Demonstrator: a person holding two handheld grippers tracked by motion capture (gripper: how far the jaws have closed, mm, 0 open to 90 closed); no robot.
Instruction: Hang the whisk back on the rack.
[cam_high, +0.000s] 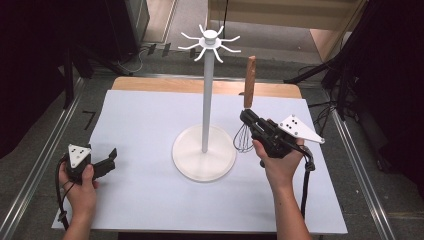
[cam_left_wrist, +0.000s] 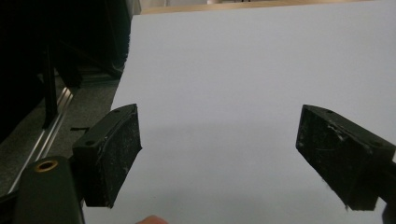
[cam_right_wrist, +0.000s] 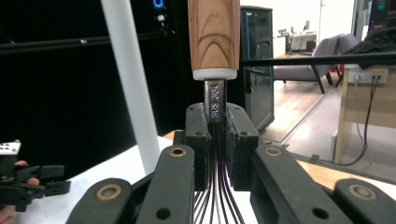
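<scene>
Beside the round base of the white hook stand, the right gripper is pinching a whisk by the metal neck just below its wooden handle, the jaws pressed together on it; the handle is pointing up and the wire loops are hanging down near the base rim. In the right gripper view the jaws are squeezing the narrow steel collar, so the hold is sitting on a slim, smooth part: the whisk could be swivelling or sliding between the pads if the hand is tilting quickly. The ring of hooks is standing high on a thin pole, and a knock from the handle could be rocking the stand or pushing it across the white sheet. Whether the handle's top is carrying a hanging hole or loop is hard to tell, as its end is cut off in the right gripper view and small in the high view. The left gripper is resting well apart at the sheet's left edge, its jaws spread wide with nothing between them.
</scene>
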